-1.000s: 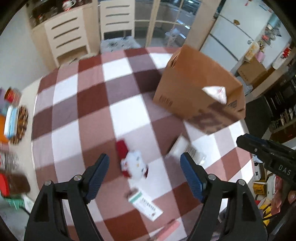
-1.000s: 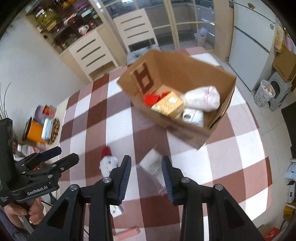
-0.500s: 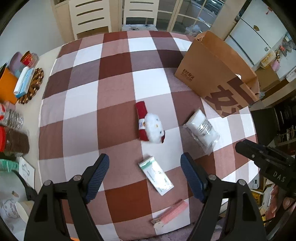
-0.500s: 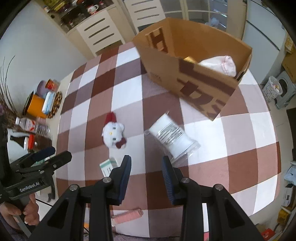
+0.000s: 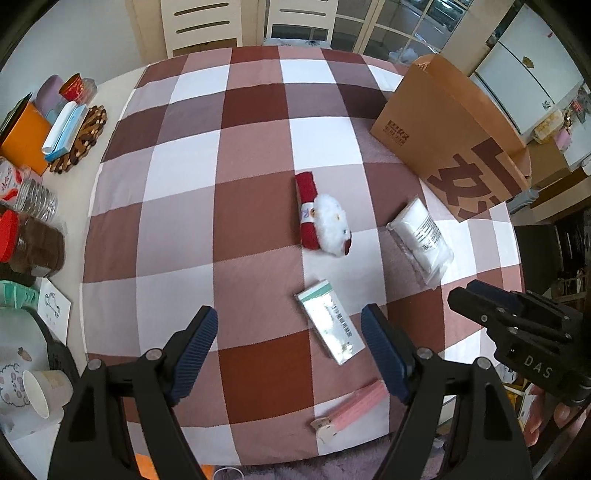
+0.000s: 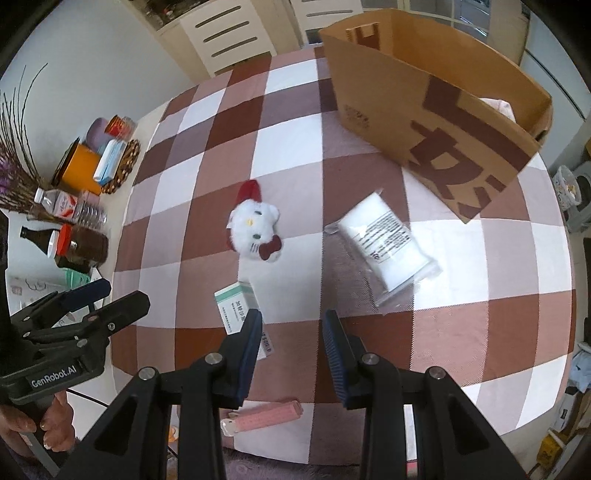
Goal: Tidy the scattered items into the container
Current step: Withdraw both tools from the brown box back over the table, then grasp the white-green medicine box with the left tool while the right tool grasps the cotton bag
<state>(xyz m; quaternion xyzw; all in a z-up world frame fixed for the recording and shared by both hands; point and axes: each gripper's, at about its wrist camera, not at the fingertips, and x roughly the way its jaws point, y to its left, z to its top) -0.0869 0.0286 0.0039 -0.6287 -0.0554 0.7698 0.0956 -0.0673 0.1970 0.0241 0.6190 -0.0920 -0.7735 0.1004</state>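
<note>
A brown cardboard box (image 5: 443, 122) (image 6: 424, 103) stands at the far right of the checked tablecloth, with a pale bag showing over its rim in the right wrist view. Loose on the cloth lie a white plush cat with a red hat (image 5: 325, 221) (image 6: 256, 229), a white packet in clear wrap (image 5: 421, 236) (image 6: 384, 243), a green-and-white carton (image 5: 328, 321) (image 6: 234, 306) and a pink case (image 5: 354, 406) (image 6: 262, 415). My left gripper (image 5: 290, 321) hovers open above the carton. My right gripper (image 6: 292, 317) hangs over the cloth between carton and packet, jaws narrowly apart, holding nothing.
Along the table's left edge stand an orange box (image 5: 22, 144), a woven mat (image 5: 83, 138), bottles and a red-lidded jar (image 6: 81, 243), and a paper cup (image 5: 44, 391). Chairs (image 5: 199, 26) stand beyond the far edge. The table's near edge runs just below the pink case.
Both views have drawn back from the cardboard box toward the near side of the table and sunk a little. The plush, packet, carton and pink case now lie nearer. Jaw openings look unchanged.
</note>
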